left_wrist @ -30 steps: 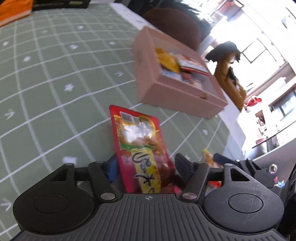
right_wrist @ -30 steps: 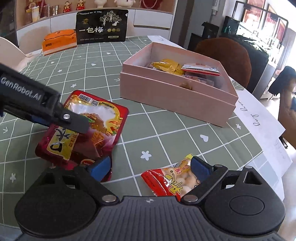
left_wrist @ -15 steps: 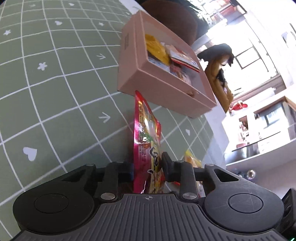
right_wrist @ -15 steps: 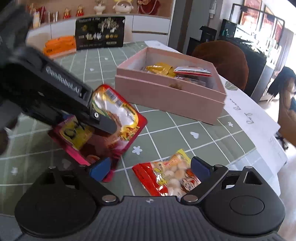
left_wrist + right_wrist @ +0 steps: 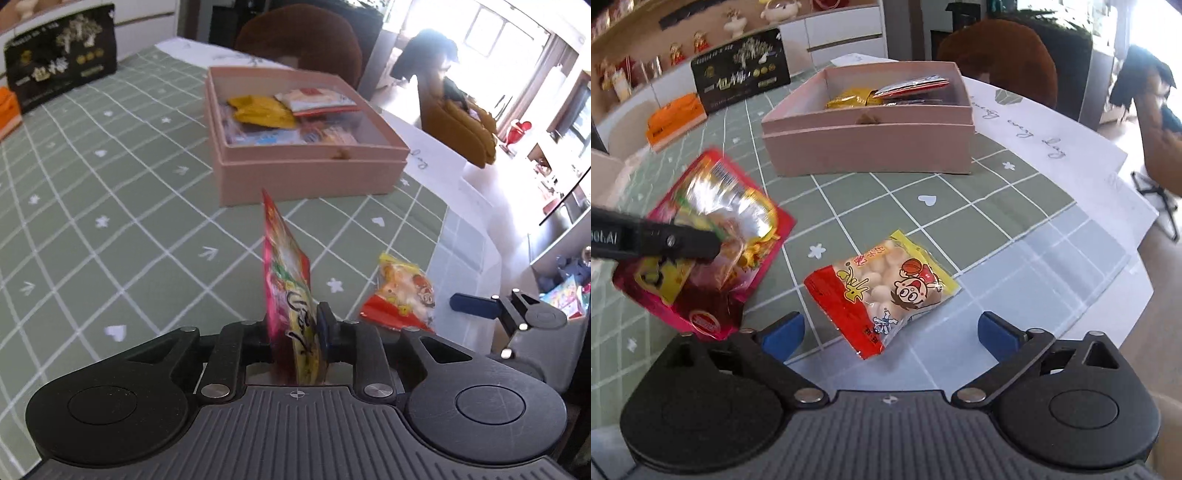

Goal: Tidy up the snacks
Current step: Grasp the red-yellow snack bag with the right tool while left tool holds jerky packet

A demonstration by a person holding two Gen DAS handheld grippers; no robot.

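Tongs on the left [image 5: 295, 325] are clenching the pink snack pouch [image 5: 286, 280], lifted edge-on off the green surface [image 5: 110, 184]. Right tongs [image 5: 888, 328] have just been spreading, released, straddling the red-and-yellow snack bag [image 5: 882, 284] lying before the pink box [image 5: 868, 147].

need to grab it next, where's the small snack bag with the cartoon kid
The small snack bag lies flat on the tablecloth between the open right tongs, nearer than the pink box.
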